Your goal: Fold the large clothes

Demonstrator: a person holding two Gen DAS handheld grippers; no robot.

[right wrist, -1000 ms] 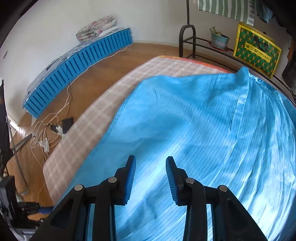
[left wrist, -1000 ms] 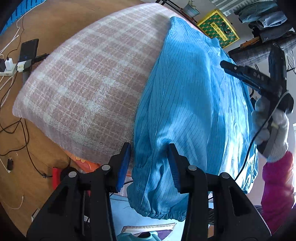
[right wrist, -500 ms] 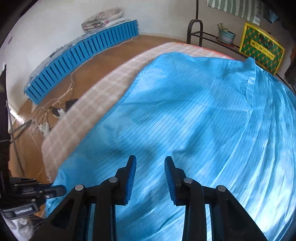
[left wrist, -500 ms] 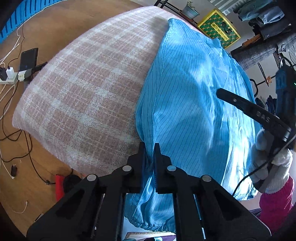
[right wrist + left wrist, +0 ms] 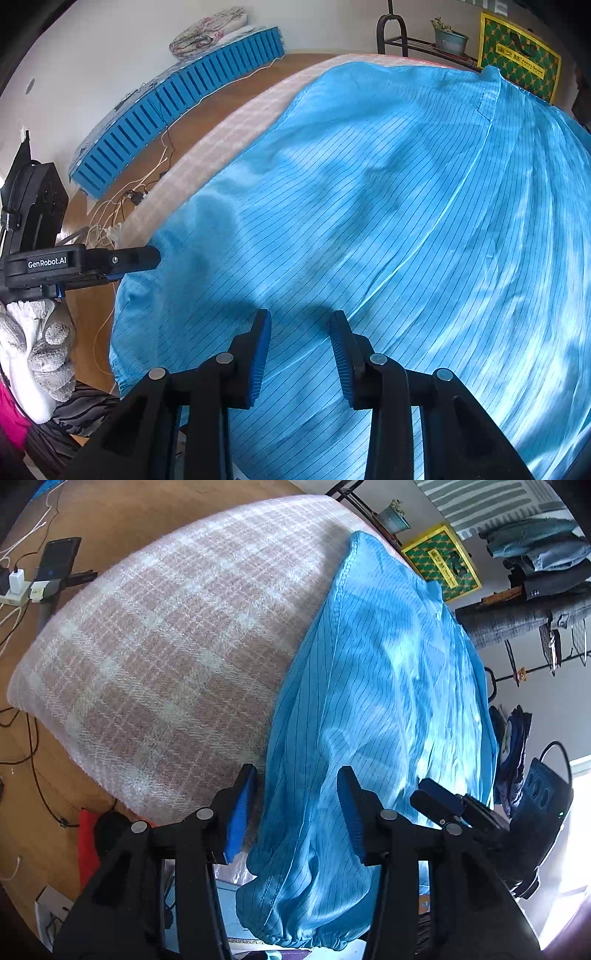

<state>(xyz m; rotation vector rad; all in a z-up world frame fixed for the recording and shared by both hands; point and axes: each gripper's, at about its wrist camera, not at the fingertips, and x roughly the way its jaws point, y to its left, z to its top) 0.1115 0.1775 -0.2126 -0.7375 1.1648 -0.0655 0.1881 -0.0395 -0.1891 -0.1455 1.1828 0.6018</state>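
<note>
The left gripper (image 5: 295,808) has just been opening; its blue pads now stand apart with the sleeve cuff of the blue garment (image 5: 373,701) loose between them, not pinched. The right gripper (image 5: 299,350) hovers over the garment's middle, jaws parted, nothing clamped. There are two grippers and one garment, which is spread over the right part of a pink plaid blanket (image 5: 166,646) on the table, its cuff hanging off the near edge. A white-gloved hand (image 5: 40,350) holds the left tool. Cables (image 5: 122,206) trail across the wooden floor; a yellow-framed box (image 5: 517,62) stands behind.
</note>
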